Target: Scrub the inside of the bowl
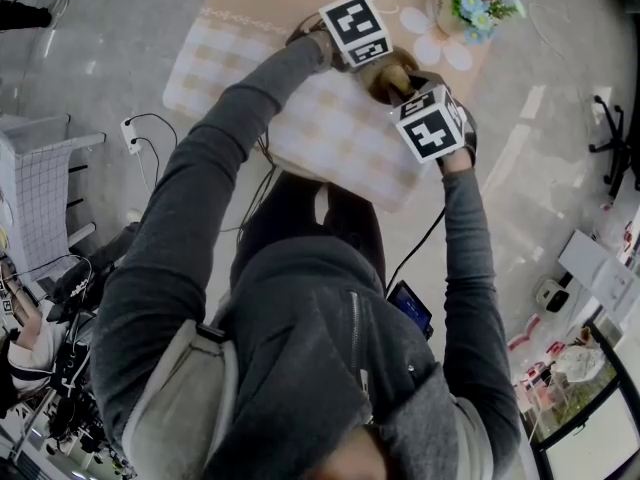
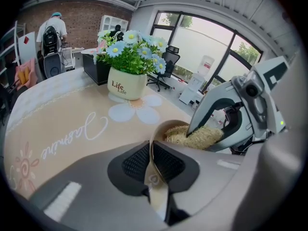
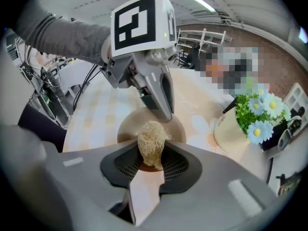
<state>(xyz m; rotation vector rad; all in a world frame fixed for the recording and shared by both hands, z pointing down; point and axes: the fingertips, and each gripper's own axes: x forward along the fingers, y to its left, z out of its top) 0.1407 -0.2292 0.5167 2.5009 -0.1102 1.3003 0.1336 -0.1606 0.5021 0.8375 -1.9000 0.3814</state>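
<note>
While the left gripper (image 2: 151, 152) pinches the rim of the bowl (image 2: 161, 130), the right gripper (image 3: 152, 163) clamps a loofah (image 3: 151, 138) just inside the bowl

Flower pot (image 2: 126, 83) near bowl (image 3: 127, 124); open tablecloth (image 2: 57, 114) on other sides

The head camera looks steeply down over the person's hood, with the surface (image 1: 330, 128) well below at 12 o'clock. Cameras on the left gripper (image 2: 153, 163) and right gripper (image 3: 144, 166) ride close behind their fingers (image 2: 169, 162), facing each other across the bowl (image 2: 162, 128). All three views share the flower pot (image 2: 126, 84): 11 o'clock from the left, 3 o'clock from the right.
</note>
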